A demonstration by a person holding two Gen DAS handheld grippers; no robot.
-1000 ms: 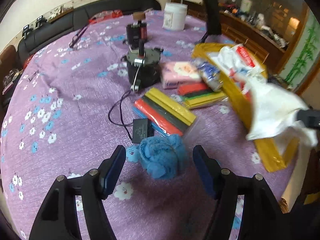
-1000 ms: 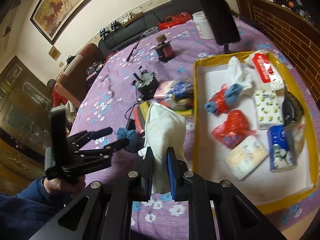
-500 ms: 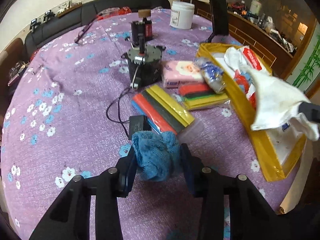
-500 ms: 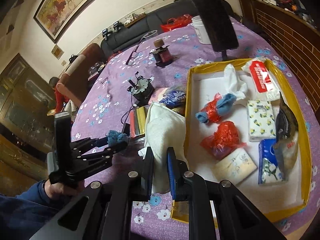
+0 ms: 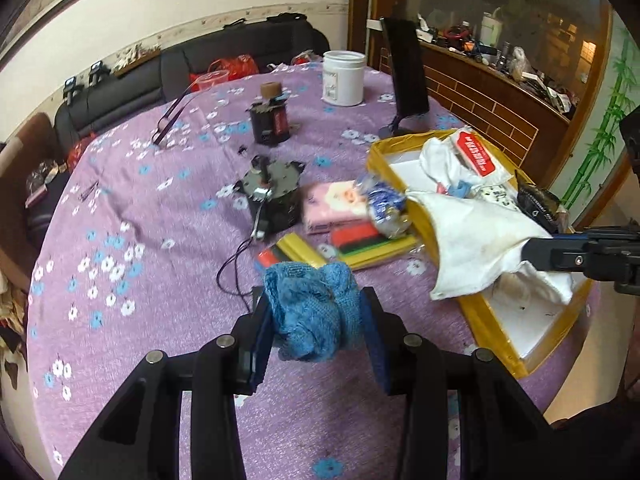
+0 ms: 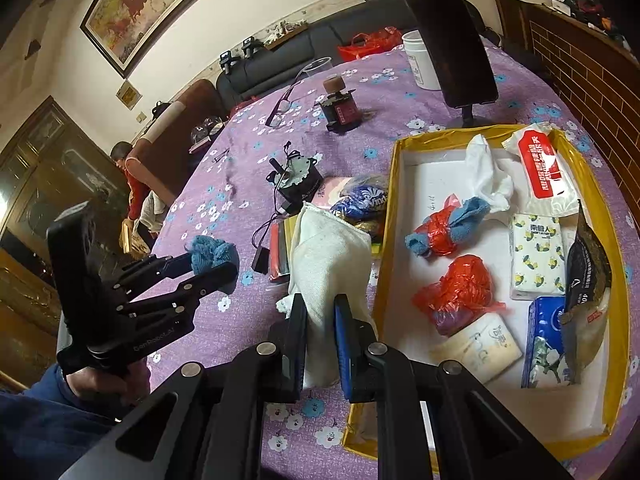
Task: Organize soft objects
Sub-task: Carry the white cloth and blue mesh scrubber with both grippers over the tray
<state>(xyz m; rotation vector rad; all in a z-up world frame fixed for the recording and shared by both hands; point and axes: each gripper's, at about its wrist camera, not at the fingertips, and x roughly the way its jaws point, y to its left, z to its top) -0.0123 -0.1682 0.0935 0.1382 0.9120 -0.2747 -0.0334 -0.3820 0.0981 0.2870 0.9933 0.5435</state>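
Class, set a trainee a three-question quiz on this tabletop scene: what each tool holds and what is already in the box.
1. What does the left tool hold?
2. True or false: the right tool is empty.
3. Which lies in the yellow box? A) red bag B) glasses C) white jar

Key:
1. The blue cloth, clear of the table.
2. False; it grips the white towel.
3. A
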